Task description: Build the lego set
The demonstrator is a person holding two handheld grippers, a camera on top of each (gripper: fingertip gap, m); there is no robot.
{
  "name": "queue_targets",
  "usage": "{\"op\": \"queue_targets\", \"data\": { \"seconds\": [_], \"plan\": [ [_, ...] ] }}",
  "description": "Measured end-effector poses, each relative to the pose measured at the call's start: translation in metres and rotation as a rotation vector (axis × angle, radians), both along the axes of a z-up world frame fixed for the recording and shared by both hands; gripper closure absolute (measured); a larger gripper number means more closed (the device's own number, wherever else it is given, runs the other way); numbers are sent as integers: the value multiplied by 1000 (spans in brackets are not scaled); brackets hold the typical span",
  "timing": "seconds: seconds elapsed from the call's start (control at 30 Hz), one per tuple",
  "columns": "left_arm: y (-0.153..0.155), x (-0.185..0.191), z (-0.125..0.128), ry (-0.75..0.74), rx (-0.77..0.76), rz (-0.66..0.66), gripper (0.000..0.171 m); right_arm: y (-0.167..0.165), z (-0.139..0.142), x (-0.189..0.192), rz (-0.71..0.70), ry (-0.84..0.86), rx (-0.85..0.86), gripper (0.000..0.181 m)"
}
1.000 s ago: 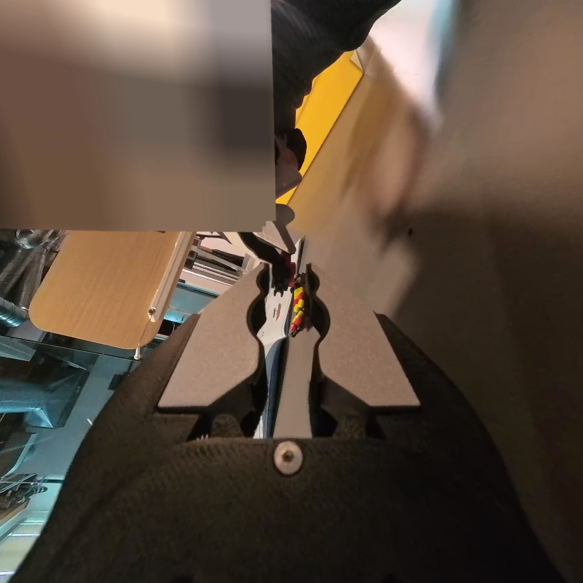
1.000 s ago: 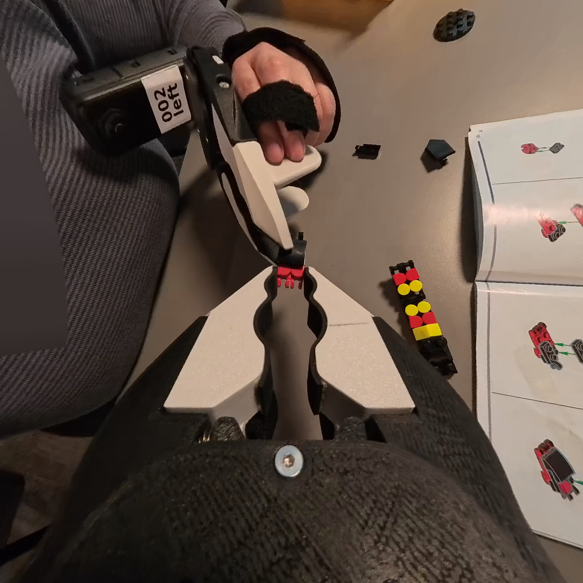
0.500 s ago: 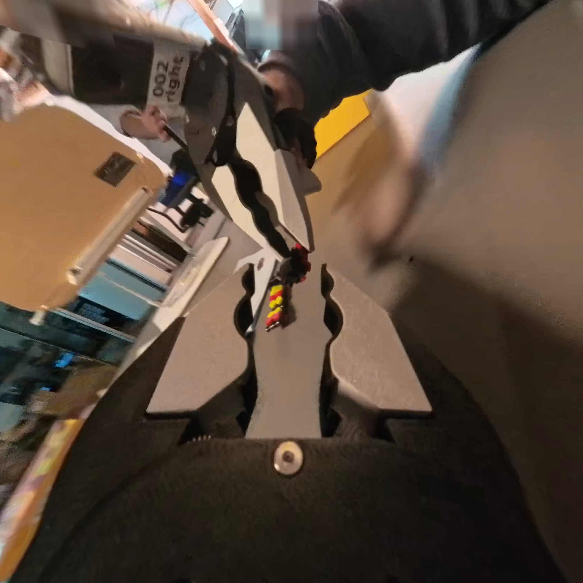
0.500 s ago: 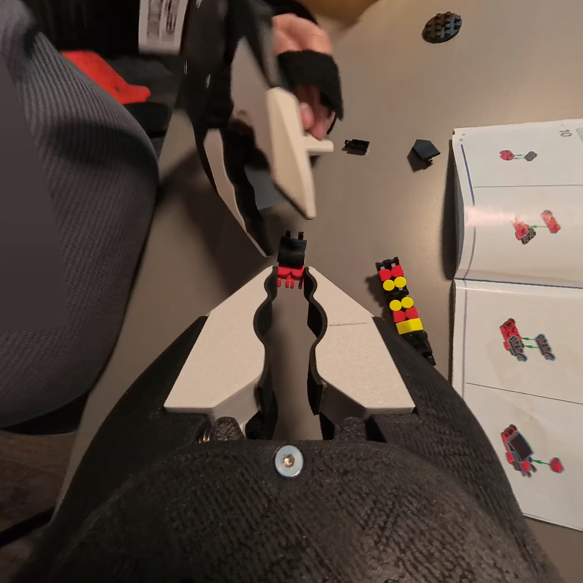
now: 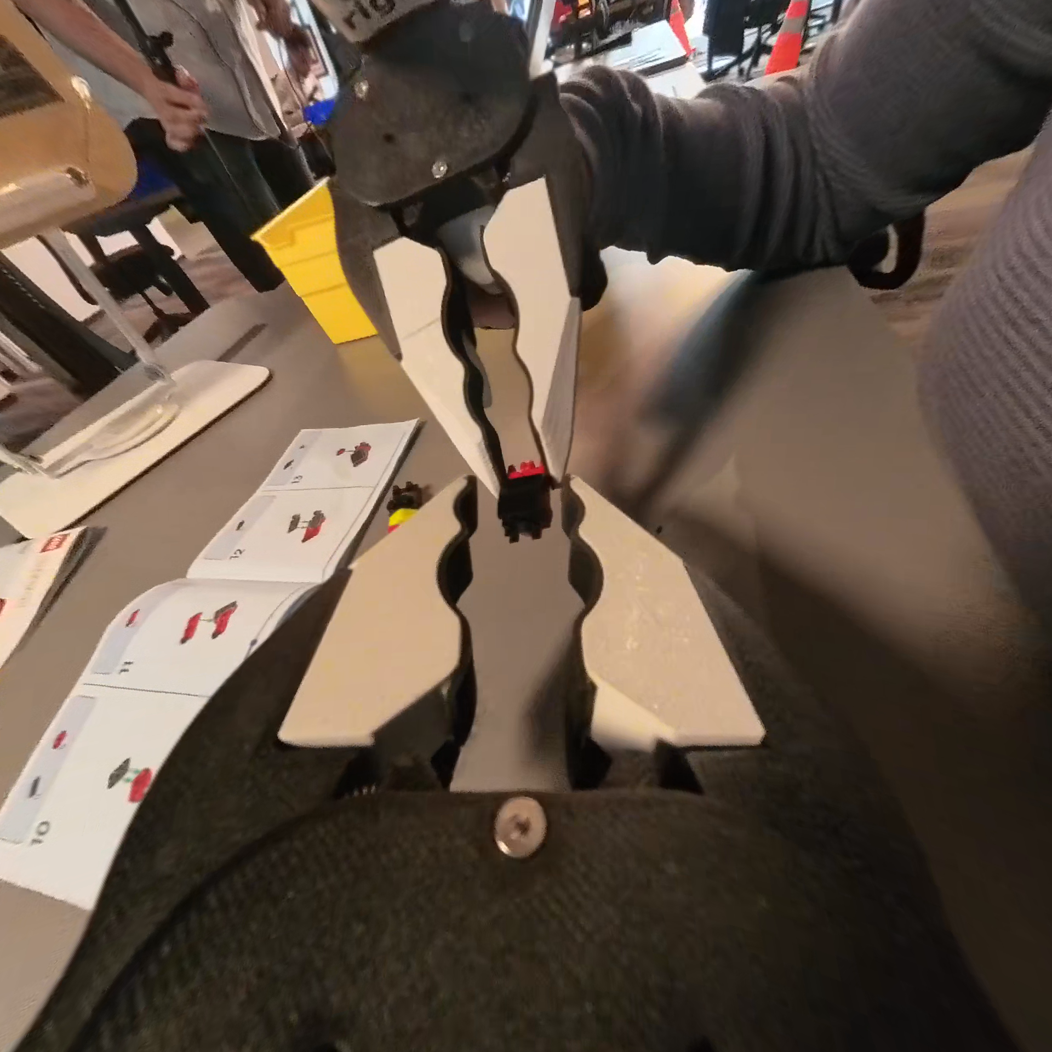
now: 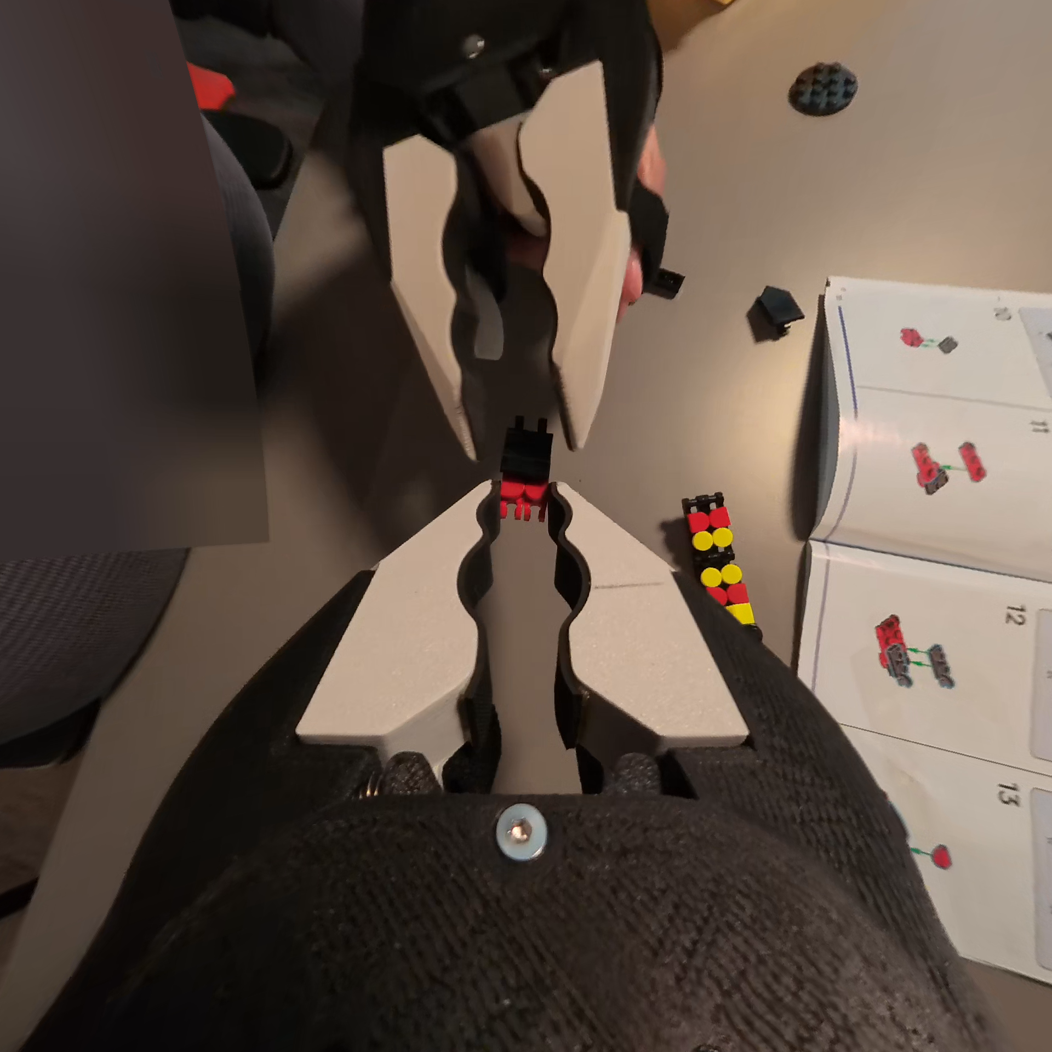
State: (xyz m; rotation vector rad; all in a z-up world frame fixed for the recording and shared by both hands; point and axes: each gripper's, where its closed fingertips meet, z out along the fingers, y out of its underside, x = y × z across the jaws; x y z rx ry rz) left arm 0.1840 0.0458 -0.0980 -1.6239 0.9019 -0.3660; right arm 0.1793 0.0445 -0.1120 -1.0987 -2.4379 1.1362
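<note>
My right gripper [image 6: 522,492] is shut on a small red brick [image 6: 524,504] with a black piece [image 6: 526,455] joined to its far end. It holds them above the grey table. My left gripper [image 5: 518,484] is open and empty. It faces the right one tip to tip, its fingers [image 6: 586,364] on either side of the black piece without touching it. In the left wrist view the right gripper [image 5: 526,472] comes down from above with the red-and-black piece [image 5: 524,504]. A long black strip with red and yellow pieces [image 6: 717,563] lies on the table to the right.
An open instruction booklet [image 6: 933,569] lies at the right, also in the left wrist view [image 5: 227,569]. A round black plate [image 6: 822,90] and two small black parts [image 6: 777,307] [image 6: 666,282] lie beyond. A yellow bin [image 5: 319,267] and a white stand base [image 5: 131,421] are further off. Only a small space, under 4 cm, lies between the two pairs of fingers. About 25 cm separates my left fingertips from the round black plate [image 6: 822,90].
My left gripper let go of the black piece, opened, and swung round to face the right gripper head-on. The right gripper stays shut on the red brick.
</note>
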Motion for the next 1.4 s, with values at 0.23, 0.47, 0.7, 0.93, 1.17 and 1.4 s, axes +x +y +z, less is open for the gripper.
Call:
{"op": "queue_targets", "data": {
  "seconds": [0.23, 0.47, 0.7, 0.93, 1.17, 1.4],
  "plan": [
    [-2, 0, 2, -36, -24, -25, 154, -2, 1, 0, 10, 20, 25, 167],
    [-5, 2, 0, -29, -33, -50, 167, -6, -2, 0, 24, 29, 52, 167],
    [-8, 1, 1, -31, -21, -48, 164, -5, -2, -1, 20, 31, 47, 167],
    [-2, -12, 0, -12, -8, 33, 159, 1, -9, -1, 14, 20, 79, 167],
    [8, -38, 8, 14, 107, 154, 158, 4, -32, -4, -35, 72, 44, 166],
    [9, -52, 22, -67, 167, 189, 158, 14, -42, 1, -62, 77, 39, 167]
  ]
}}
